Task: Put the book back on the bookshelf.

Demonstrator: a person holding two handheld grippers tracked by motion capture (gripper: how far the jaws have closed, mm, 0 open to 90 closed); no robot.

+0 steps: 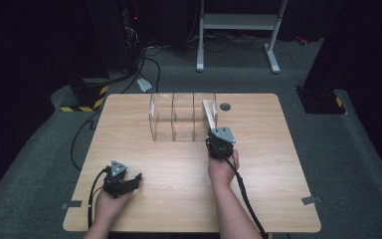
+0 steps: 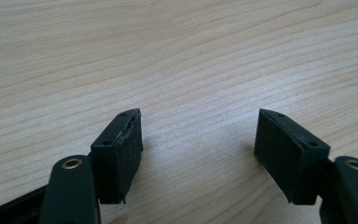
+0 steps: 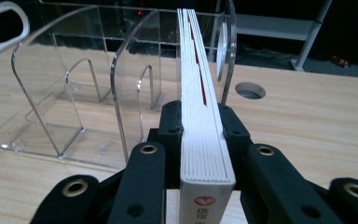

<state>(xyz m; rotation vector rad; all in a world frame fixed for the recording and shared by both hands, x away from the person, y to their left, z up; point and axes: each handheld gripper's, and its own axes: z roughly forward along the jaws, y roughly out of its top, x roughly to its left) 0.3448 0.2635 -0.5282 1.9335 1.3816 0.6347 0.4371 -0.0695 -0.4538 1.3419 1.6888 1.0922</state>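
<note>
A white book stands on edge with its page side up, its far end inside the rightmost slot of a clear acrylic divider rack. My right gripper is shut on the book's near end, one black pad pressed on each cover. In the high view the book leans into the rack at the table's back middle, with the right gripper just in front of it. My left gripper lies low near the front left, its jaws open over bare wood with nothing between them.
The rack's other two slots hold nothing. A round cable hole sits in the wooden table just right of the rack. Cables trail off the table's left and front edges. A white metal frame stands on the floor beyond.
</note>
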